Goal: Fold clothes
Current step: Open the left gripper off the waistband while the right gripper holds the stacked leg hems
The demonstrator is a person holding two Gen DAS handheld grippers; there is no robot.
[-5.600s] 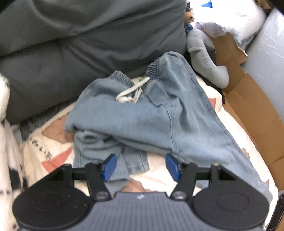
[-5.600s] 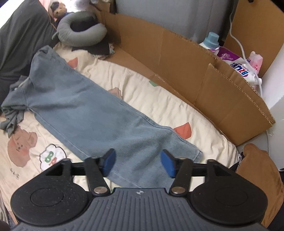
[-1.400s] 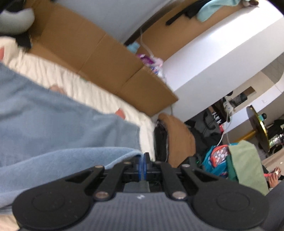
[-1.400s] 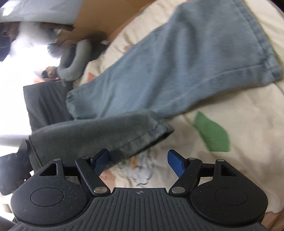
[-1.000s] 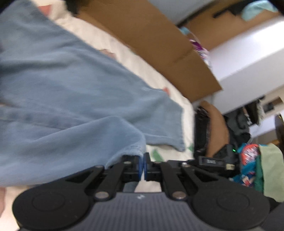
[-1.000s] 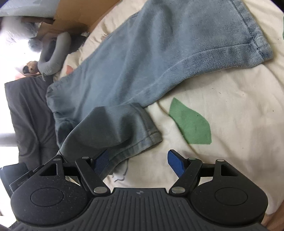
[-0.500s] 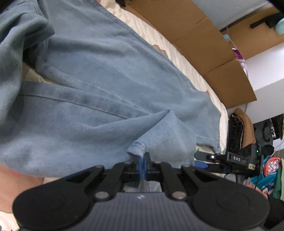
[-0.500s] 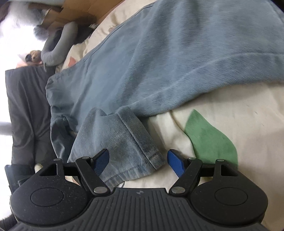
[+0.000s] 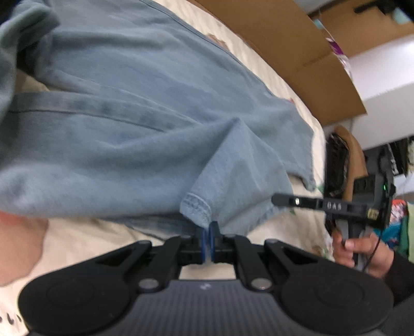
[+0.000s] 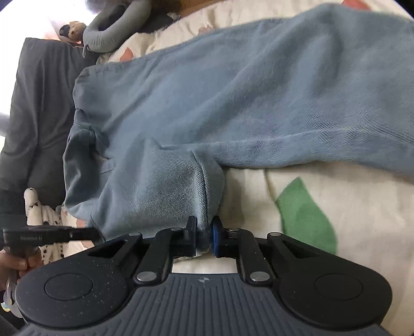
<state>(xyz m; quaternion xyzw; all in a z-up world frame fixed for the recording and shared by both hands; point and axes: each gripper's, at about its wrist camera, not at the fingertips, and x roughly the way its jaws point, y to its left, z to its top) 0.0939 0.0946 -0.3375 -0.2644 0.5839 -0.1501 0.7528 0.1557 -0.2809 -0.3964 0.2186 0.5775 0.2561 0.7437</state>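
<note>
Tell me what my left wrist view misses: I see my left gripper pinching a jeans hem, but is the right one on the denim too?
Observer: Yes. The right gripper is closing, with the other leg's hem bunched between its pads.
Operator: Is that cuff lying flat?
Observer: No, it is rolled into a thick fold just ahead of the fingers.
Operator: What lies beyond the jeans on that side?
Observer: A dark grey cushion along the jeans' far end, with a grey plush toy past it.
Operator: And under the cuff?
Observer: A cream bedsheet with a green patch beside the gripper.
</note>
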